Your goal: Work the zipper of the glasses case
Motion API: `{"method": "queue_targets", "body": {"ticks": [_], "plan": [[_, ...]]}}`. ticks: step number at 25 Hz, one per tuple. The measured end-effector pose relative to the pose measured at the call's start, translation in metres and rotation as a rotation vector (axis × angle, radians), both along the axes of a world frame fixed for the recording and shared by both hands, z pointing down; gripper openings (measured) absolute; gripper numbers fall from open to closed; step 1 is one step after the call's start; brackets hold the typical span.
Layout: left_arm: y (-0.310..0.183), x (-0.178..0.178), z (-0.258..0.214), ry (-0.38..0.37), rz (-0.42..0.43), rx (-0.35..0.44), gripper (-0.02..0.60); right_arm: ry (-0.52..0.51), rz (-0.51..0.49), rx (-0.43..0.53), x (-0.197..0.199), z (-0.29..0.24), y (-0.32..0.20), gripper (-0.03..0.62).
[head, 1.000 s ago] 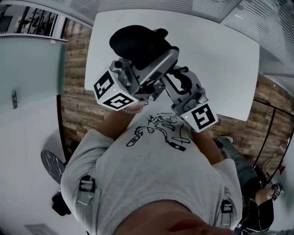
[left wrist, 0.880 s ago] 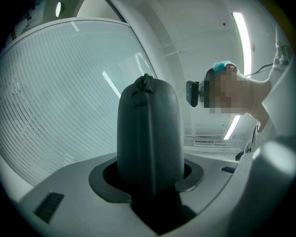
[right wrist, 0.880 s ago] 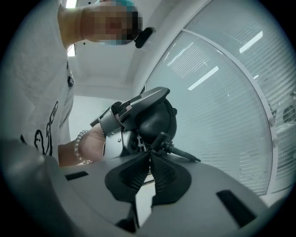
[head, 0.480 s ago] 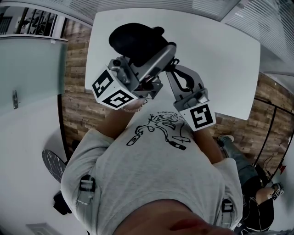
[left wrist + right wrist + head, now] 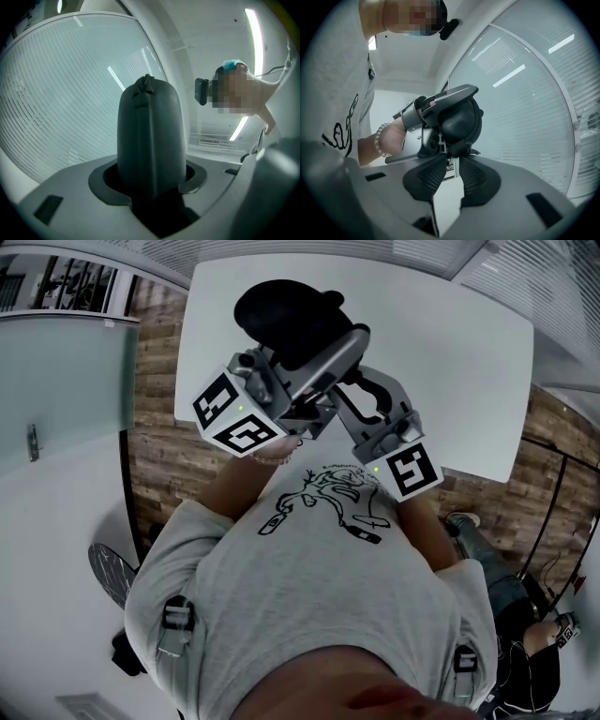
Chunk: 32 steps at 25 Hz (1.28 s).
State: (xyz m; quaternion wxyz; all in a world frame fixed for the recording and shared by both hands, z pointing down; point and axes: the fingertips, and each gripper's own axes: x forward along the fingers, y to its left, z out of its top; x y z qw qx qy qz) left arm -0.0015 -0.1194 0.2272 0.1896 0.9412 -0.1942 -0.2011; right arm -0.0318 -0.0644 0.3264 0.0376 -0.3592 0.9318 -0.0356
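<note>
In the head view my left gripper [image 5: 322, 360] holds the black glasses case [image 5: 286, 317] up over the white table [image 5: 450, 352]. In the left gripper view the case [image 5: 150, 136] stands upright with the left gripper [image 5: 151, 174] shut on its lower end. Its zipper pull [image 5: 144, 82] sits at the top. In the right gripper view the case [image 5: 463, 118] lies straight ahead. Its small zipper pull [image 5: 448, 158] hangs at the tips of my right gripper [image 5: 453, 162], whose jaws are opening with a gap between the pads [image 5: 473, 178]. The right gripper [image 5: 345, 395] meets the case from the right.
The person's grey-shirted torso [image 5: 319, 596] fills the lower head view. Wooden floor [image 5: 155, 427] borders the table's near and left edges. A glass partition [image 5: 66, 381] stands at the left. A braceleted wrist [image 5: 382, 140] holds the left gripper.
The case and both grippers have shifted slightly right and up over the table. The right gripper's cube has tilted and stays close beside the left gripper.
</note>
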Motion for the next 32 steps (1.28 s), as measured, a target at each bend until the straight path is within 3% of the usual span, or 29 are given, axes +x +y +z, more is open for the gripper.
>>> {"method": "queue_targets", "body": {"ticks": [2, 5, 18, 32], "plan": [[0.002, 0.003, 0.0, -0.017, -0.001, 0.011, 0.232, -0.001, -0.003, 0.009, -0.001, -0.001, 0.0, 0.081], [0.001, 0.005, 0.0, -0.027, -0.01, 0.018, 0.232, 0.016, 0.02, 0.022, -0.002, -0.001, 0.0, 0.008], [-0.002, 0.0, 0.009, -0.046, -0.031, -0.031, 0.219, 0.202, 0.088, 0.031, 0.002, 0.015, 0.003, 0.003], [-0.01, -0.006, 0.023, -0.139, -0.077, -0.033, 0.218, 0.276, 0.163, 0.024, 0.015, 0.026, -0.007, 0.003]]}}
